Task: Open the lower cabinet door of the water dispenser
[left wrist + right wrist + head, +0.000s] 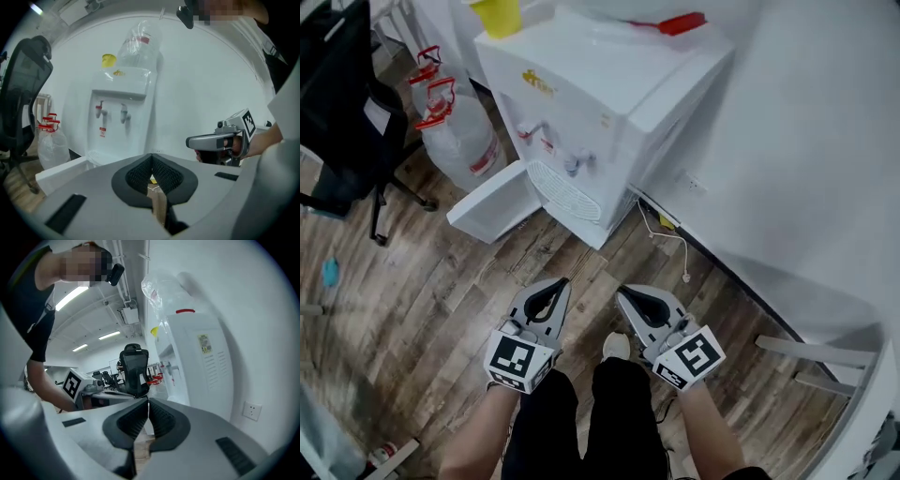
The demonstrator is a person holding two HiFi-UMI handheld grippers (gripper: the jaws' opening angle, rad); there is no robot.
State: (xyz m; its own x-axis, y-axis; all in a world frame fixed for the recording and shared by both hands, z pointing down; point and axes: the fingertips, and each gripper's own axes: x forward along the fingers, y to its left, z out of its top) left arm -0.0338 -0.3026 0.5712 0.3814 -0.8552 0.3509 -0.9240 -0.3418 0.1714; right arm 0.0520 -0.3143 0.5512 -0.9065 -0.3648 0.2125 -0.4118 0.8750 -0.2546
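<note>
The white water dispenser (600,103) stands against the wall, with two taps on its front. Its lower cabinet door (492,202) is swung open to the left, out over the wooden floor. Both grippers are held in the air in front of the person's legs, well short of the dispenser. My left gripper (561,281) is shut with nothing in it, and my right gripper (622,291) beside it is shut and empty too. The left gripper view shows the dispenser (119,108), the open door (61,171) and the right gripper (190,140). The right gripper view shows the dispenser's side (197,362).
Water bottles with red handles (455,131) stand left of the dispenser, and a black office chair (337,103) is further left. A yellow cup (499,17) and a red item (680,23) sit on top. A white cable (670,234) trails from a wall socket (689,183). A white frame (816,361) is at the right.
</note>
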